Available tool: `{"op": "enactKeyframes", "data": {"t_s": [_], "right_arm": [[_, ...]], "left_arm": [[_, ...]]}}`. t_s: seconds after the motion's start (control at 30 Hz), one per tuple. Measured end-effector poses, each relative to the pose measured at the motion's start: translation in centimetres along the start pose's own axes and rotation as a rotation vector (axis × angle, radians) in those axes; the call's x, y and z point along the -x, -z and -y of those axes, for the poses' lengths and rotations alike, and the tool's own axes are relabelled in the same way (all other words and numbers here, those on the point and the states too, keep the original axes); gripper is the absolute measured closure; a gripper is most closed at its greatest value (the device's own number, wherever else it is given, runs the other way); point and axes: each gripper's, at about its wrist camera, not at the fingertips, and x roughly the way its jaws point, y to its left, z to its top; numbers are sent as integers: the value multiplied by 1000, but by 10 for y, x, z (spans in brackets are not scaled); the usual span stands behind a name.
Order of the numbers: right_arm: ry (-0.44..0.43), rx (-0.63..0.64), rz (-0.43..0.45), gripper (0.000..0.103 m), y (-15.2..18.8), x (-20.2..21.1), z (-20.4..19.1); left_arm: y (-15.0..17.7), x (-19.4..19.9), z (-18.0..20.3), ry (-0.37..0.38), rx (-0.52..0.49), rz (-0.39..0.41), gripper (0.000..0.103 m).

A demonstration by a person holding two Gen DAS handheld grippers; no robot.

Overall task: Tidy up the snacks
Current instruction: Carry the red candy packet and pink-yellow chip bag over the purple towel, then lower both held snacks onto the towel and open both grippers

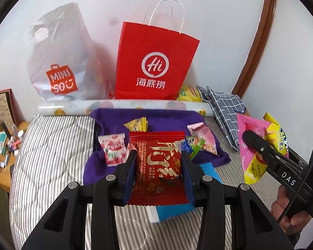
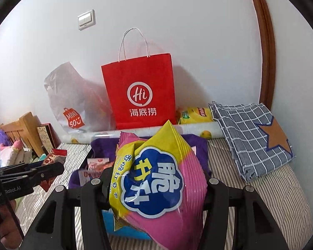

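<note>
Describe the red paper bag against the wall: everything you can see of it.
The red paper bag stands upright on the bed against the white wall, with white twisted-cord handles sticking up. Its front bears a white circle logo with "Hi" and three white Chinese characters. The paper looks stiff, with its top open. A grey plastic bag leans beside it, a printed roll lies across its base, and a yellow packet lies at its other side.

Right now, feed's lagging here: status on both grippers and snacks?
Left gripper shut on red packet. Right gripper shut on pink-yellow bag. Red paper bag ahead, path clear.
</note>
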Motion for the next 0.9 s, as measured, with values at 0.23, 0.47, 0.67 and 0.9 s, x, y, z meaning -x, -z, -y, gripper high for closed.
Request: {"op": "enactKeyframes", "data": {"t_s": [0.23, 0.47, 0.67, 0.9], "right_arm": [[-8, -2, 8, 50, -17, -20, 2], [-17, -14, 7, 50, -34, -41, 3], [-28, -17, 29, 50, -49, -54, -1], [-58, -19, 25, 50, -47, -77, -1]], "left_arm": [[-22, -15, -9, -7, 1, -2, 63], [-49, -27, -15, -15, -17, 7, 63], [-68, -37, -18, -6, -31, 26, 63], [-78, -61, -28, 0, -24, 17, 63]]}}
